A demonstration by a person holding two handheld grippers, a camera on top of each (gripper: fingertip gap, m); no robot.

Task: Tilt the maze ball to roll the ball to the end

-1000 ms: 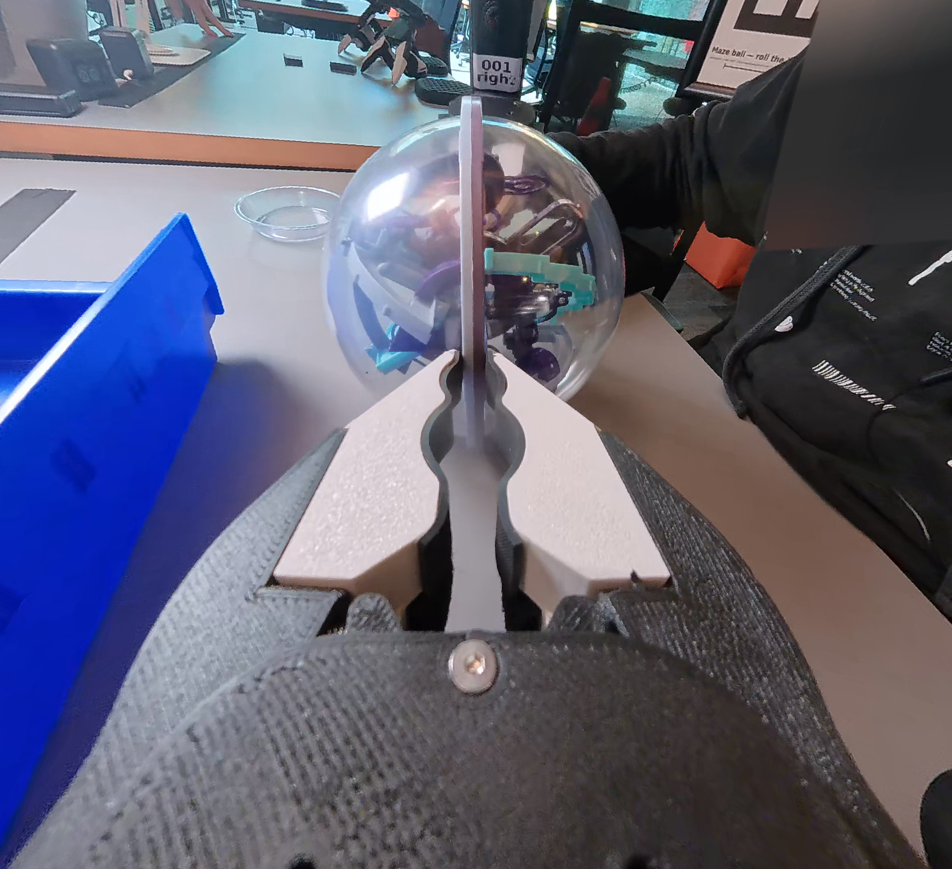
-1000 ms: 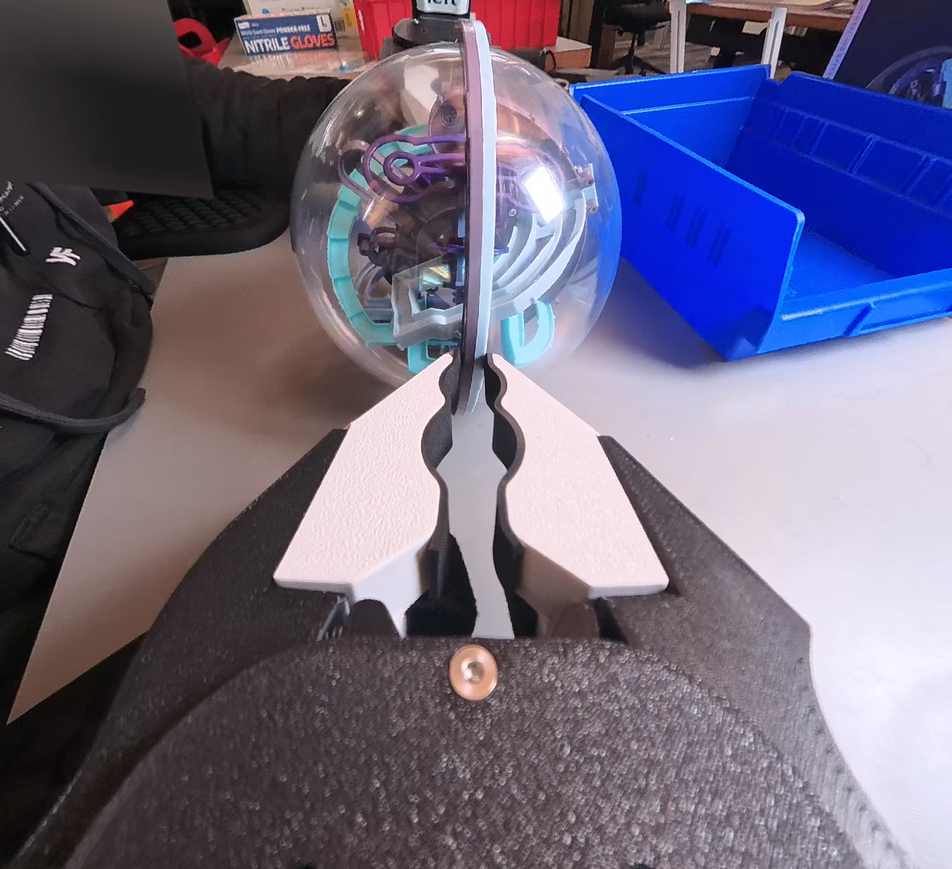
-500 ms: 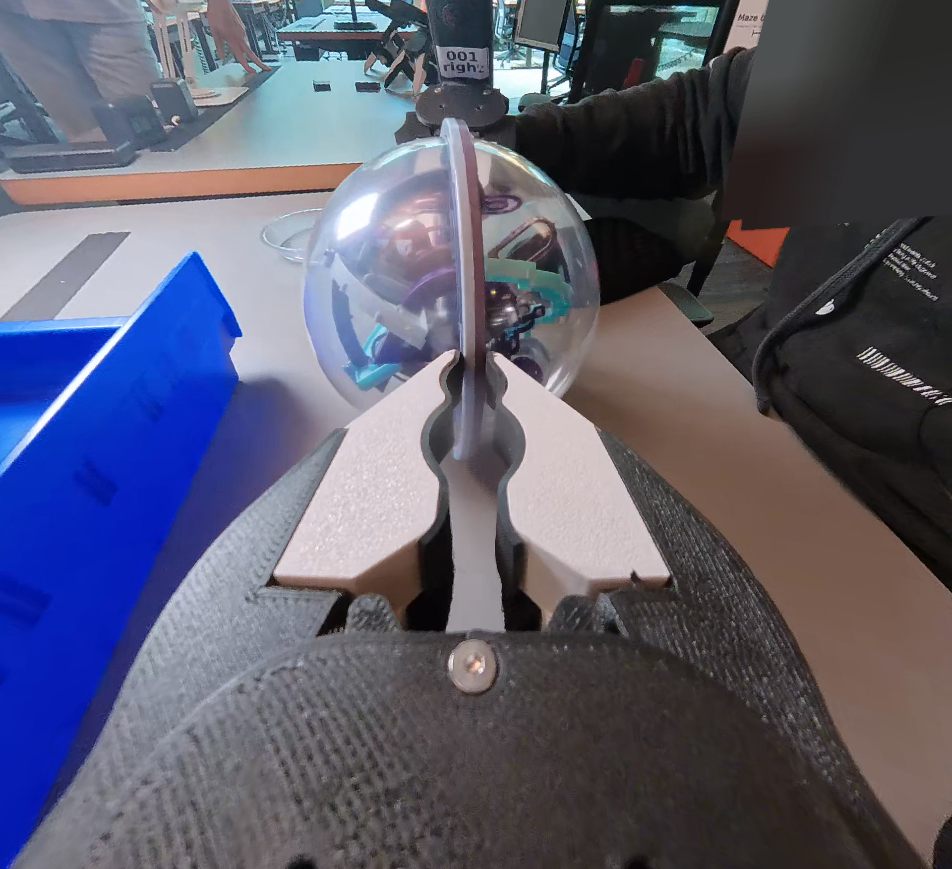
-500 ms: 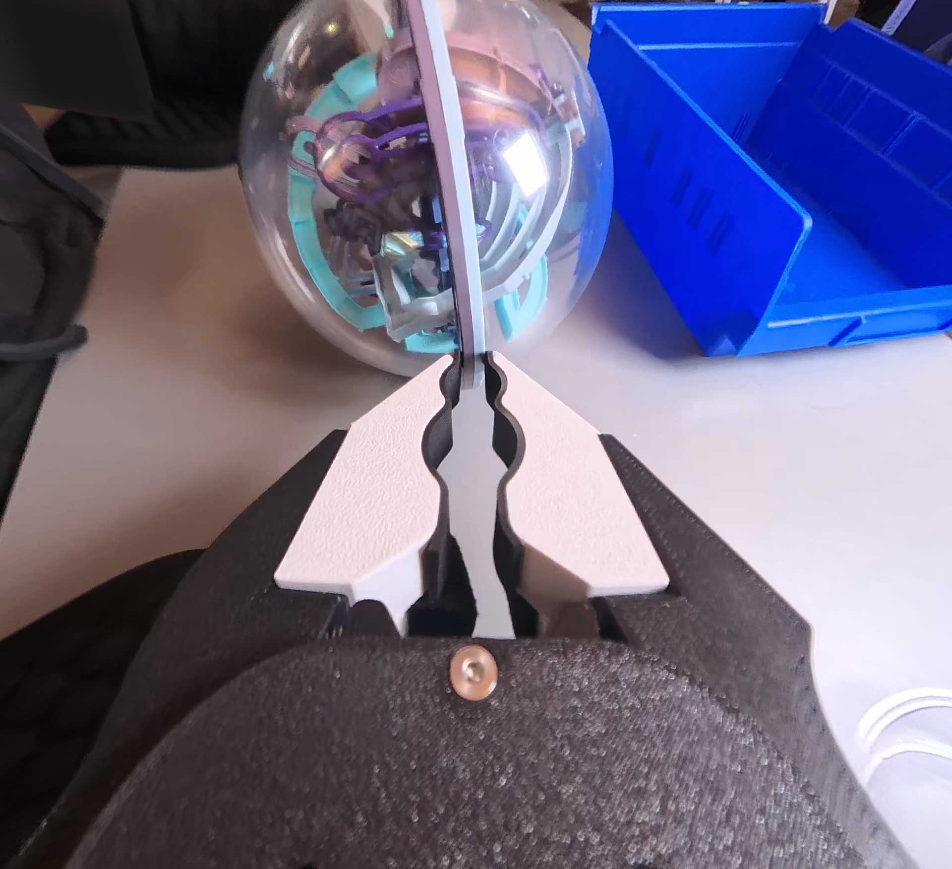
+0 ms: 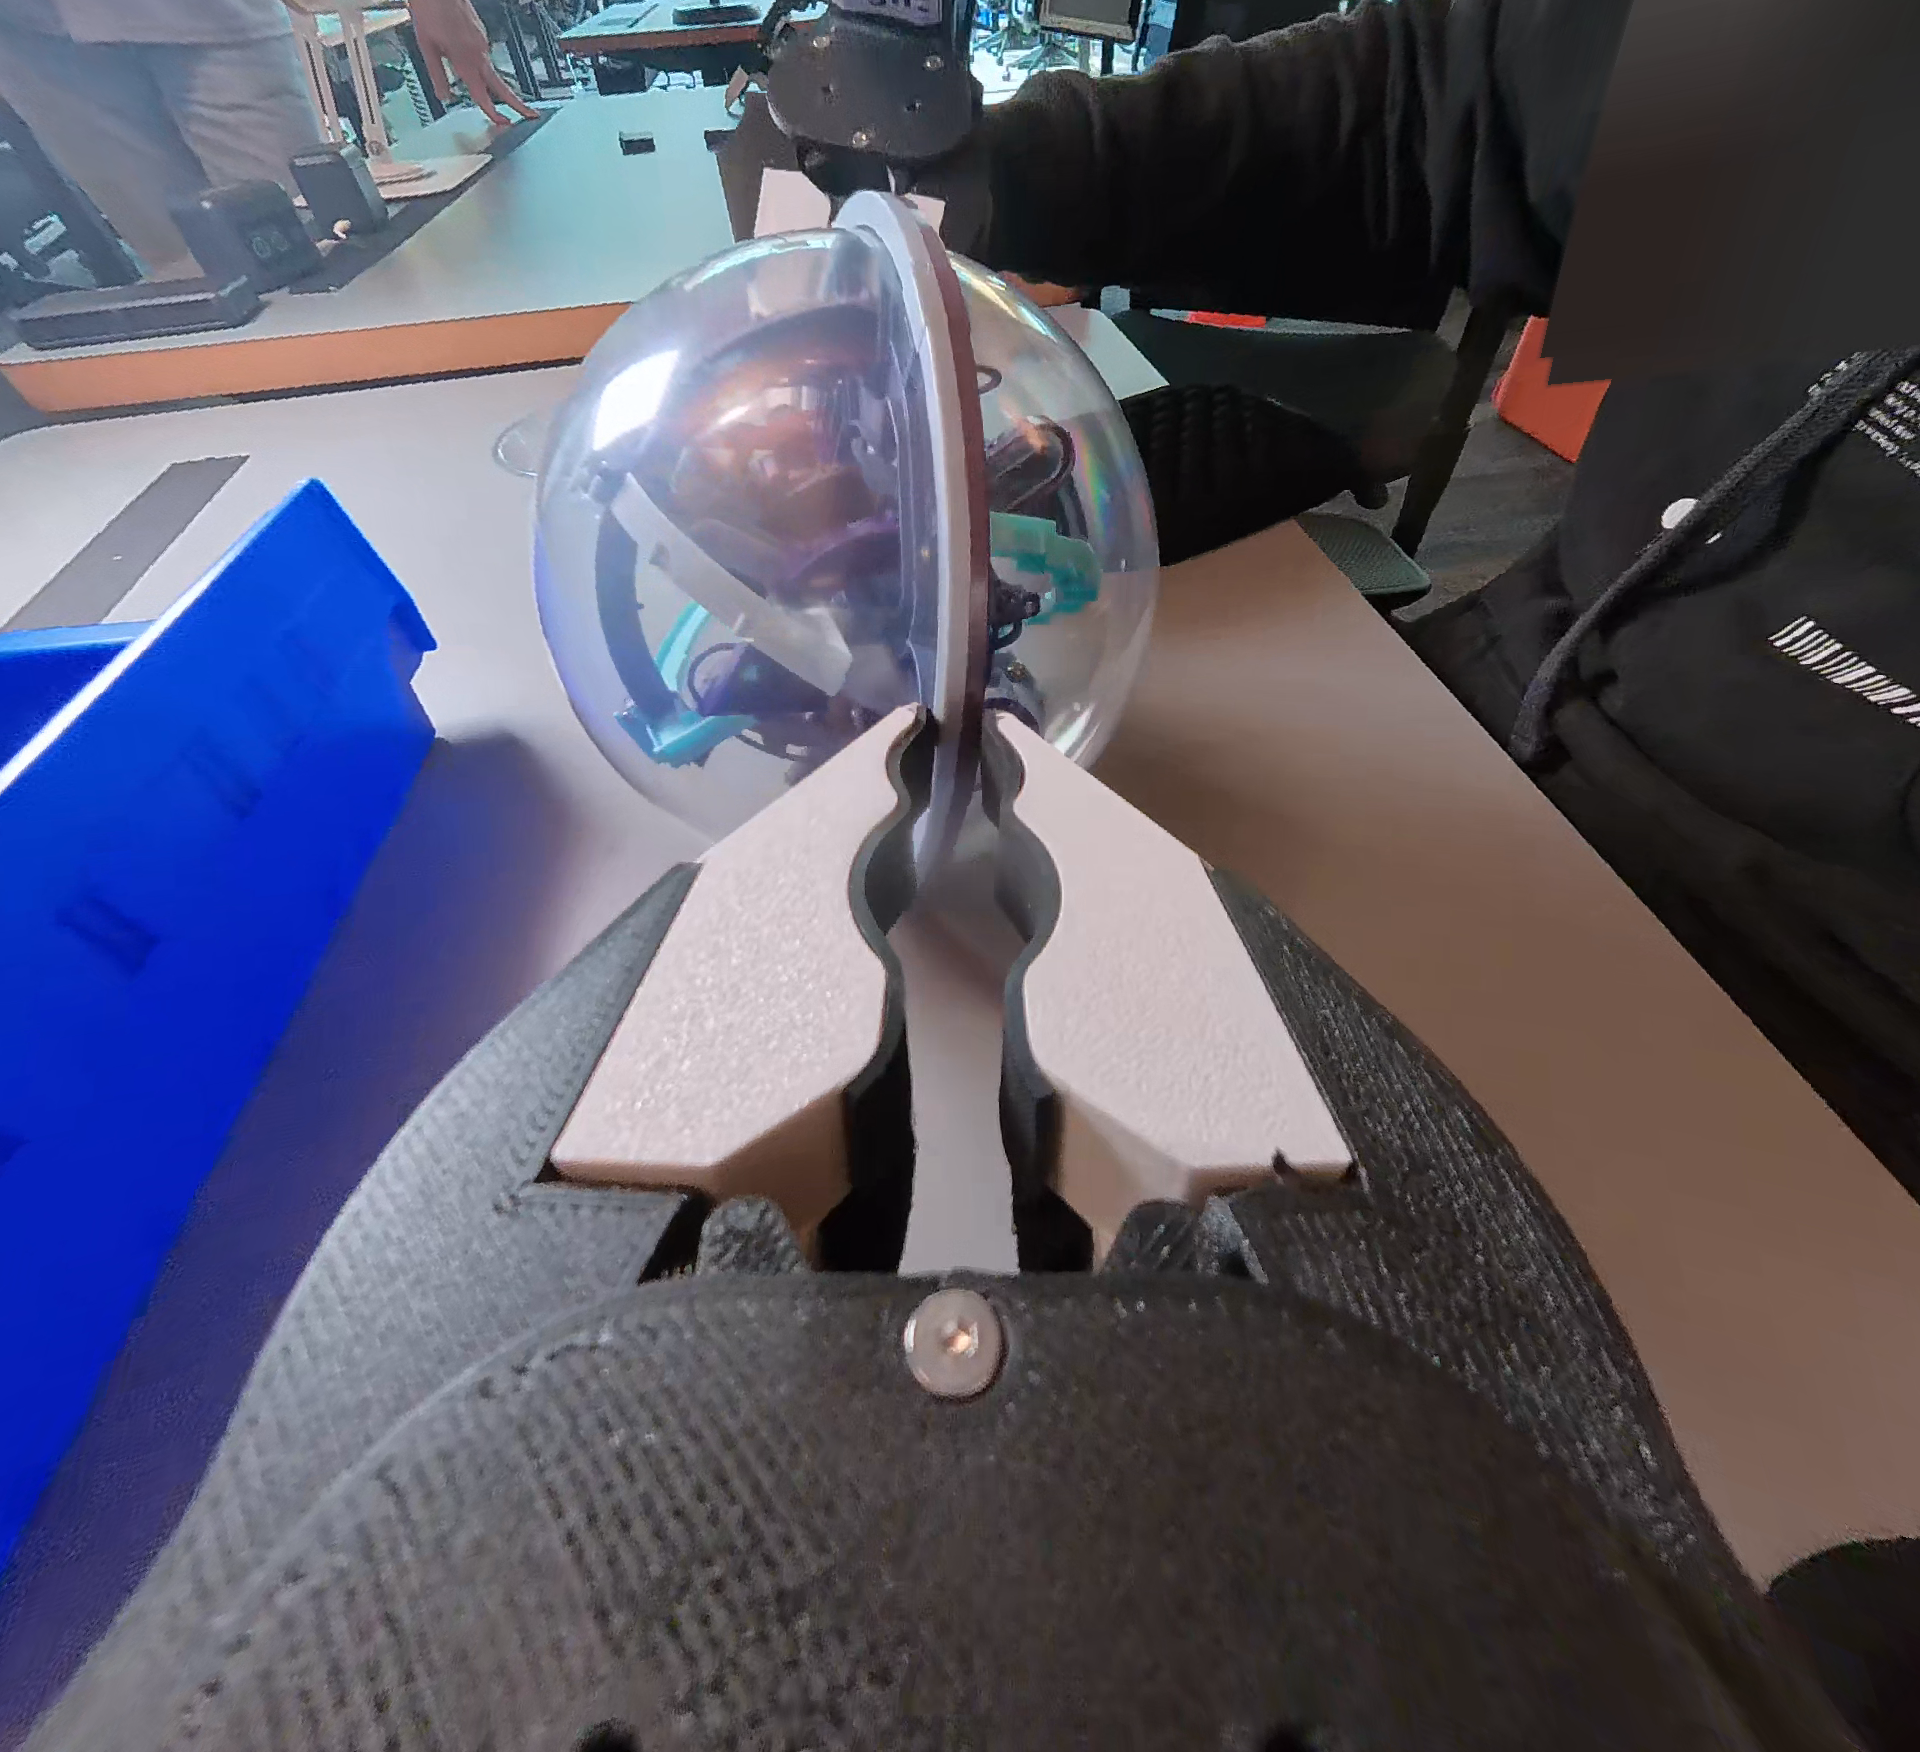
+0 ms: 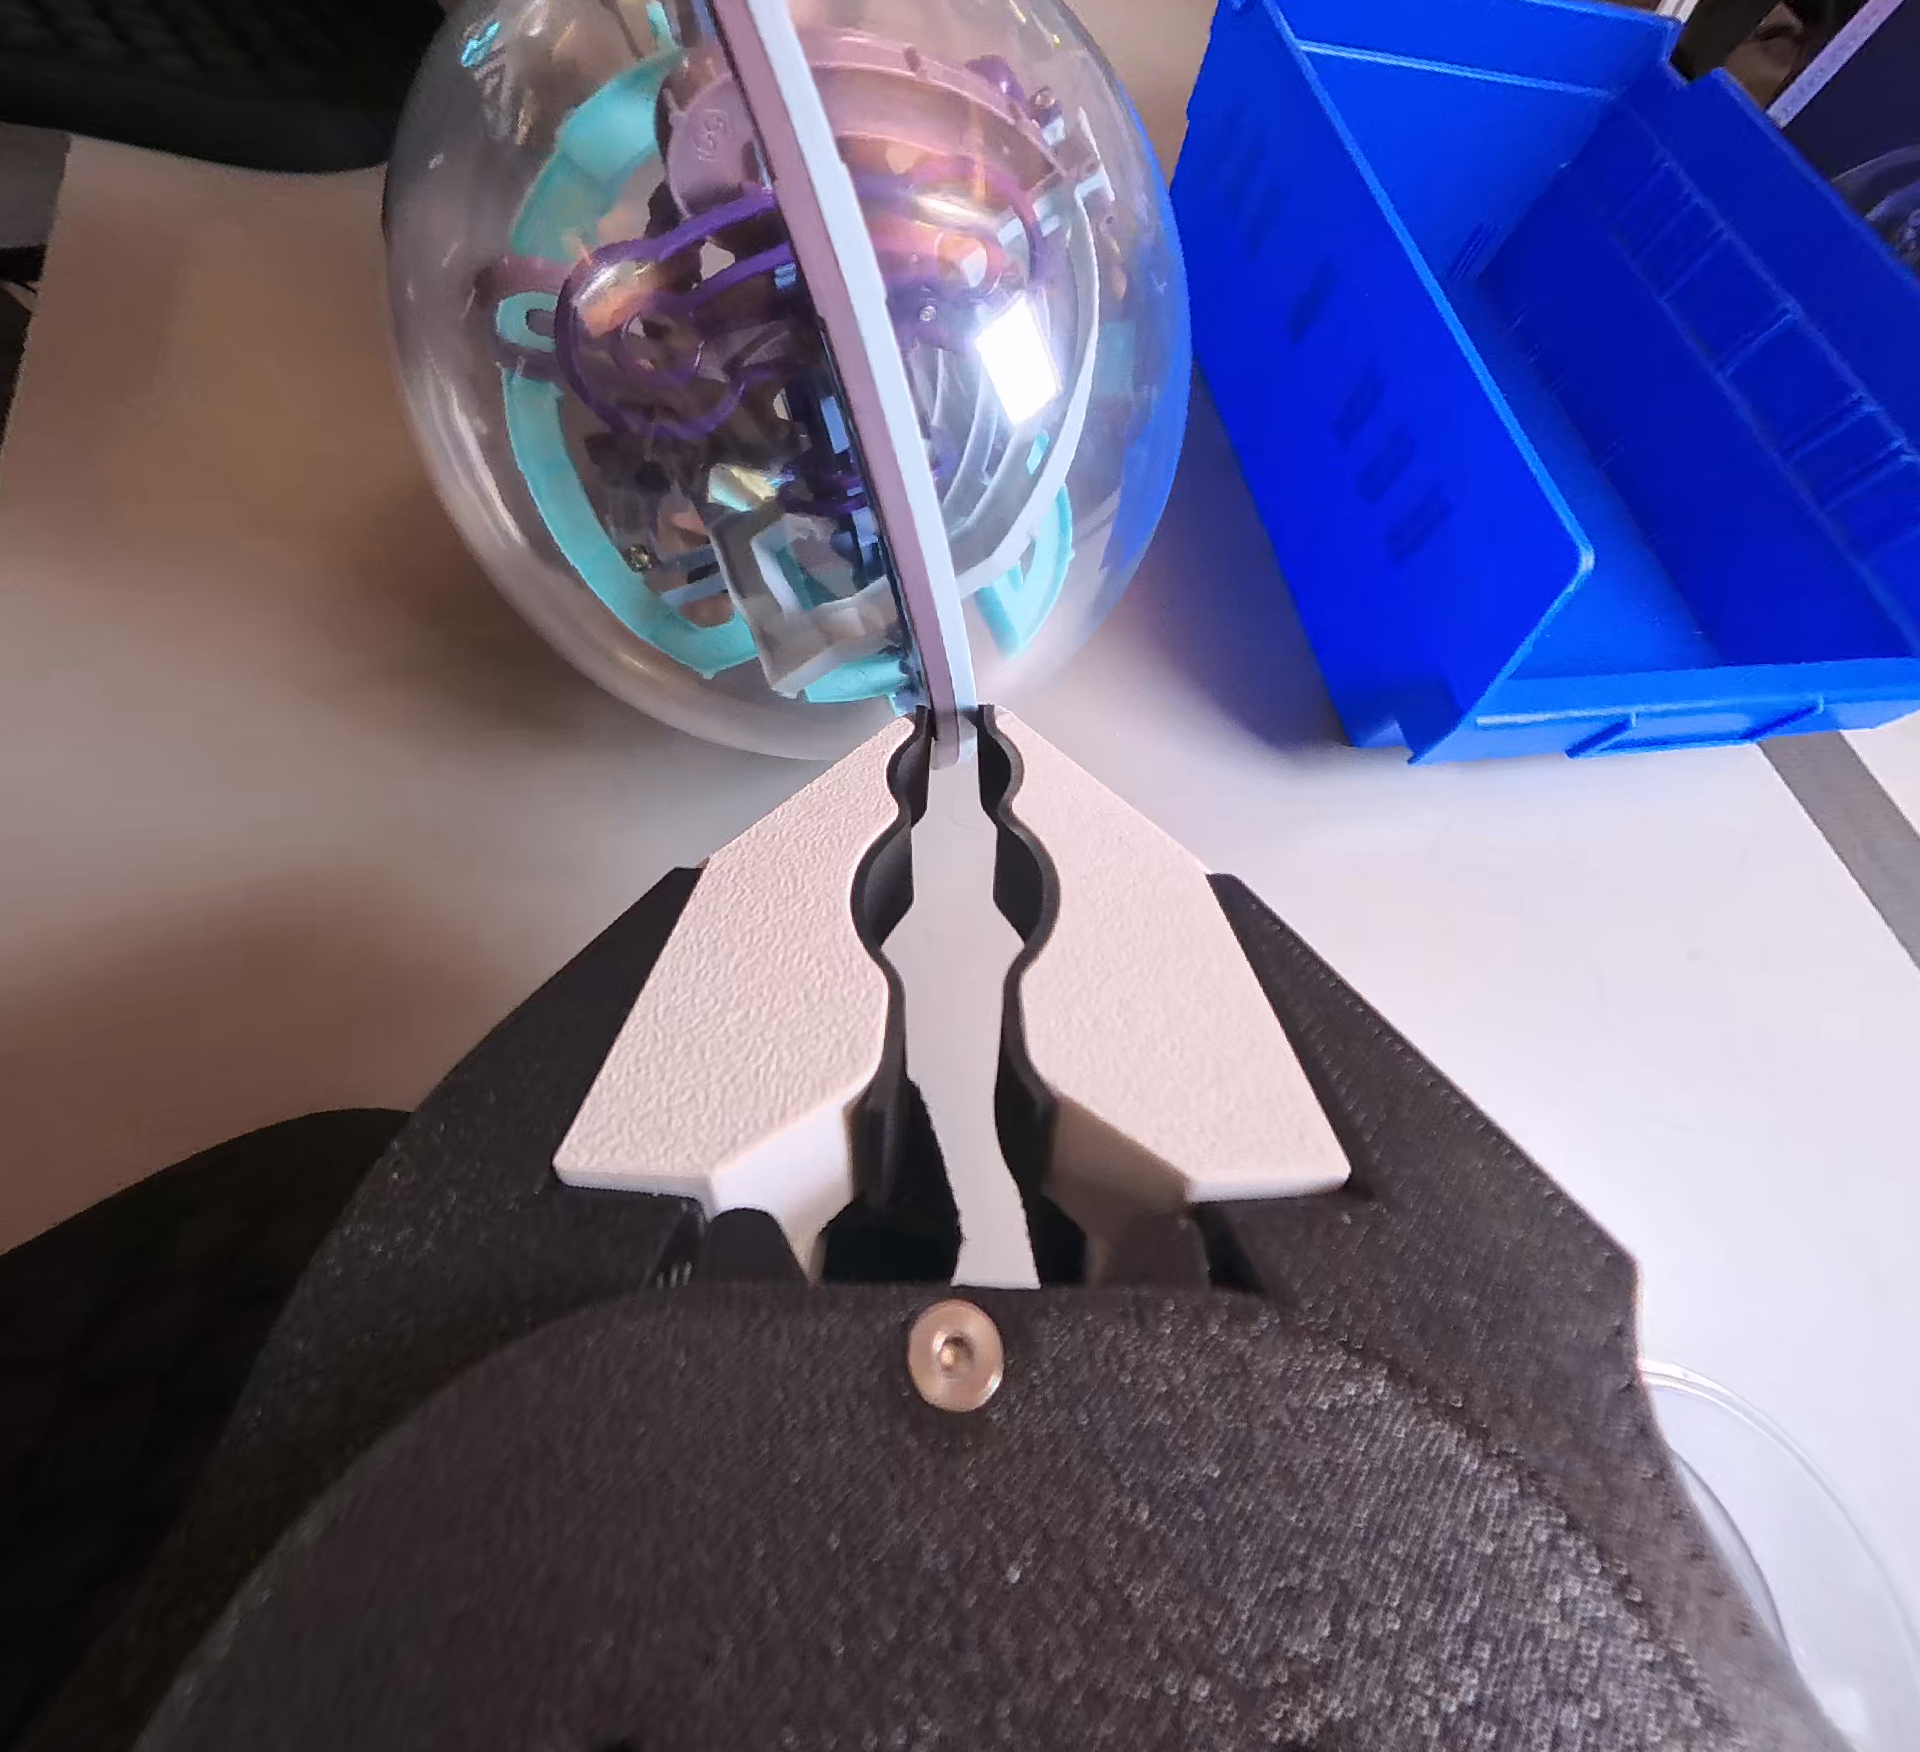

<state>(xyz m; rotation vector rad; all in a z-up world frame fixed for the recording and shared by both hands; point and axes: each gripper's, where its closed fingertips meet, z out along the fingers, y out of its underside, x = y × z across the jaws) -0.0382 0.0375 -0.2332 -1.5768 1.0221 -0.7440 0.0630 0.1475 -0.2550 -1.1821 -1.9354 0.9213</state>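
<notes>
Clear maze ball (image 5: 790, 518) held off the pale table (image 5: 1351, 767), gripped from opposite sides by its flat equatorial rim (image 5: 951, 497); left gripper (image 5: 958, 746) clamped on the near edge of that rim, fingers drawn close with only the rim between them; right gripper (image 6: 951, 731) pinched tight on the rim likewise, at the far side as seen from the left wrist view; rim tilted, leaning left at the top in the right wrist view; teal, purple and grey tracks visible inside; small rolling ball not distinguishable. Blue bin (image 6: 1558, 352) on the table just beside the sphere; black-sleeved arm (image 5: 1299, 175) behind; clear shallow dish (image 6: 1808, 1536) at lower right of the right wrist view.
</notes>
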